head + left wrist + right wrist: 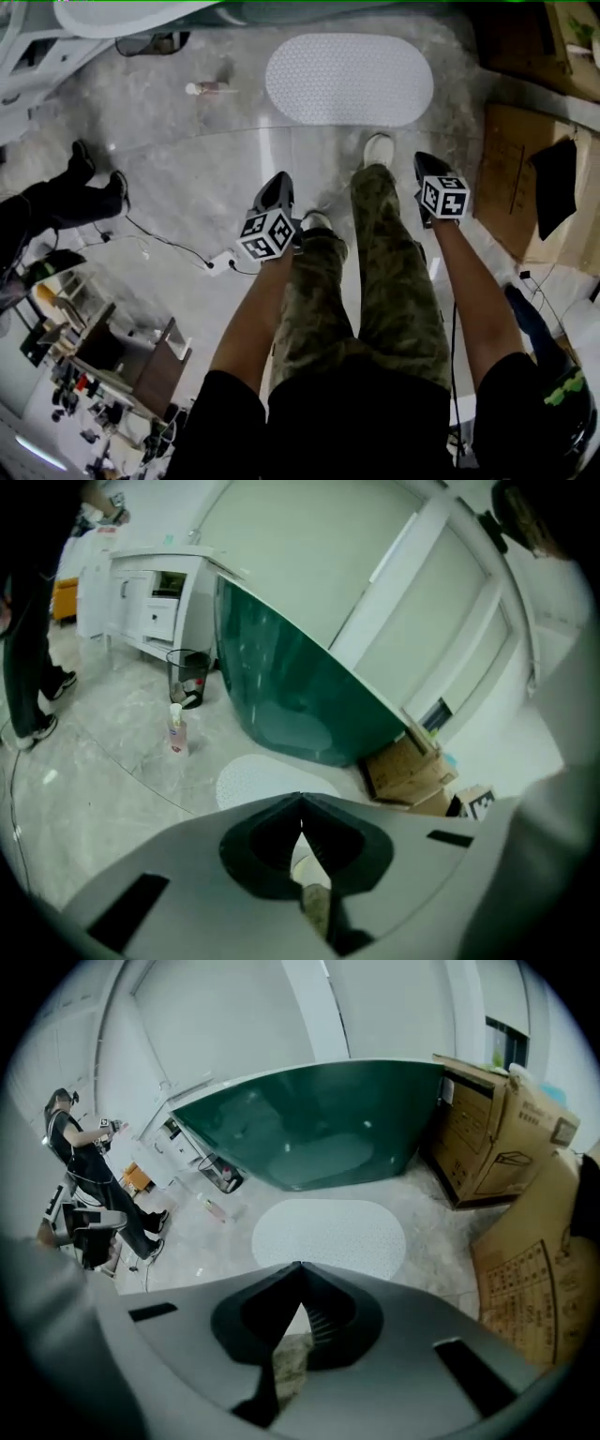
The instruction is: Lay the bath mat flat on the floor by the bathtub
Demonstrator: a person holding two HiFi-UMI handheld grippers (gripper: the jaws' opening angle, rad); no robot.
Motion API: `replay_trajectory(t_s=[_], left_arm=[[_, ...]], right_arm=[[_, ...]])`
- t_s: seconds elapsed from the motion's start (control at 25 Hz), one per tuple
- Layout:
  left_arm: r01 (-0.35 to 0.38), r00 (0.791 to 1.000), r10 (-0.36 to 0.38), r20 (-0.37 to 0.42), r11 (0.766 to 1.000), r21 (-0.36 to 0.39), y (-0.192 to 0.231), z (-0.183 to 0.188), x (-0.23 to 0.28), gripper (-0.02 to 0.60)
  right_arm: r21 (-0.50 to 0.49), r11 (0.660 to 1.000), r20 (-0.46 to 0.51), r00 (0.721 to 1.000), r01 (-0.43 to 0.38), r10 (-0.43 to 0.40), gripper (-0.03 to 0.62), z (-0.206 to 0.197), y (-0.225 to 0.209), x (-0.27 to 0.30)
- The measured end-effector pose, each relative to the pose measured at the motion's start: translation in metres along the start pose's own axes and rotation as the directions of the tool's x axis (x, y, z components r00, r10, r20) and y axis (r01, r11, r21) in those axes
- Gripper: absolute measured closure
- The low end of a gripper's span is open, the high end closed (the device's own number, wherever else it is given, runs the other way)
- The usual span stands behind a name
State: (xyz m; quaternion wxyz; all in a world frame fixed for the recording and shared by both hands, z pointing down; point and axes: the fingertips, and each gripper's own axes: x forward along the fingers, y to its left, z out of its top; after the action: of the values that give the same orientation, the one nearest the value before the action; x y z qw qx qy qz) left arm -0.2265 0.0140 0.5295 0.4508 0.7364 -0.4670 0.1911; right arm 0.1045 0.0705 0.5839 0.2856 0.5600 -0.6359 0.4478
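The white oval bath mat lies flat on the grey floor beside the dark green bathtub; it also shows as the mat in the right gripper view and partly as the mat in the left gripper view. My left gripper is held up near my left knee, jaws shut and empty. My right gripper is raised at my right side, also shut with nothing in it. Both hang well above and short of the mat. The left gripper and right gripper tips meet in their own views.
A small pink-and-white bottle lies on the floor left of the mat. Flattened cardboard boxes sit at the right. Another person's legs stand at the left, near a cable and power strip. A white cabinet stands beyond the tub.
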Motion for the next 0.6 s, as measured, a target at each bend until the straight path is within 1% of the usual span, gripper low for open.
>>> replay_trajectory(t_s=[0.04, 0.08, 0.12, 0.2, 0.28, 0.32, 0.36, 0.44, 0.52, 0.56, 0.6], left_arm=[[0.011, 1.000, -0.011, 0.021, 1.000, -0.021, -0.007, 0.013, -0.015, 0.561], [0.022, 0.999, -0.022, 0.036, 1.000, -0.014, -0.014, 0.024, -0.030, 0.561], [0.032, 0.998, -0.032, 0.047, 0.999, 0.015, -0.021, 0.035, -0.044, 0.561], [0.044, 0.996, -0.050, 0.074, 0.996, 0.082, -0.033, 0.058, -0.066, 0.561], [0.050, 0.994, -0.061, 0.089, 0.992, 0.116, -0.038, 0.071, -0.099, 0.561], [0.049, 0.994, -0.060, 0.089, 0.992, 0.118, -0.038, 0.071, -0.120, 0.561], [0.045, 0.995, -0.054, 0.088, 0.993, 0.105, -0.036, 0.073, -0.140, 0.561], [0.028, 0.996, -0.030, 0.088, 0.999, 0.031, -0.036, 0.079, -0.171, 0.561], [0.017, 0.996, -0.014, 0.093, 0.999, -0.037, -0.043, 0.085, -0.197, 0.561], [0.021, 0.994, -0.016, 0.104, 0.999, -0.043, -0.048, 0.091, -0.209, 0.561], [0.027, 0.993, -0.023, 0.114, 0.999, -0.033, -0.054, 0.097, -0.222, 0.561]], right_arm=[[0.005, 1.000, 0.008, 1.000, -0.002, 0.002, 0.571, 0.006, 0.011, -0.015], [0.008, 1.000, 0.019, 1.000, -0.005, 0.005, 0.571, 0.013, 0.022, -0.031], [0.011, 1.000, 0.035, 0.999, -0.006, 0.006, 0.571, 0.022, 0.030, -0.048], [0.038, 0.999, 0.099, 0.995, 0.006, -0.010, 0.571, 0.053, 0.036, -0.079], [0.066, 0.998, 0.150, 0.988, 0.022, -0.031, 0.571, 0.073, 0.049, -0.115], [0.056, 0.998, 0.158, 0.987, 0.026, -0.034, 0.571, 0.076, 0.060, -0.134], [0.036, 0.999, 0.165, 0.986, 0.028, -0.034, 0.571, 0.081, 0.071, -0.152], [0.021, 0.999, 0.184, 0.982, 0.026, -0.029, 0.571, 0.095, 0.089, -0.186], [0.056, 0.998, 0.202, 0.979, 0.021, -0.032, 0.571, 0.109, 0.102, -0.220], [0.070, 0.997, 0.207, 0.978, 0.017, -0.031, 0.571, 0.117, 0.110, -0.235], [0.070, 0.998, 0.207, 0.978, 0.012, -0.026, 0.571, 0.123, 0.121, -0.249]])
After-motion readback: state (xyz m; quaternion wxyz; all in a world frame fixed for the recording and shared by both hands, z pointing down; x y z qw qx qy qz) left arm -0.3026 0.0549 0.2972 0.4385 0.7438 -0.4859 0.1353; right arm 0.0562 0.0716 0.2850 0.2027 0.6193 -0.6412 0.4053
